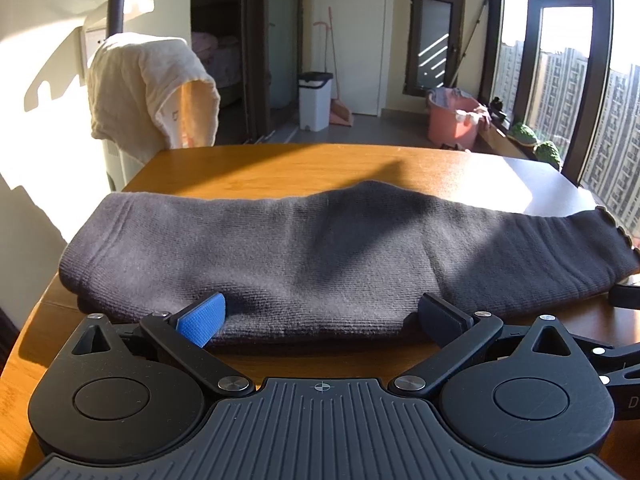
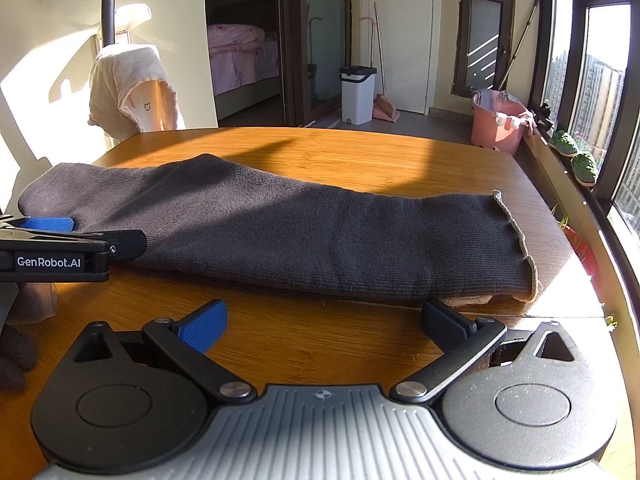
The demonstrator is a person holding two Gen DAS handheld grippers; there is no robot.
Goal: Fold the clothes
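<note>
A dark grey knitted garment lies folded into a long flat band across the wooden surface, and everything else is placed here in relation to it. Its frilled hem marks the end nearest the window; the rounded opposite end points toward the cream towel draped over a chair beyond the surface.

The left gripper sits at the near edge of the garment, about midway along it, with its jaws spread wide apart. The blue pad and the black pad rest against the near fold, one on each side of the middle; nothing is pinched between them.

The right gripper is just short of the garment, on bare wood near the hem end, its jaws likewise wide apart and holding nothing. In the right wrist view the left gripper shows side-on at the garment's rounded end, touching the cloth.

Beyond the garment, on the floor, stand a white bin and a pink bucket, the bucket on the window side. Sunlight falls across the far part of the surface.
</note>
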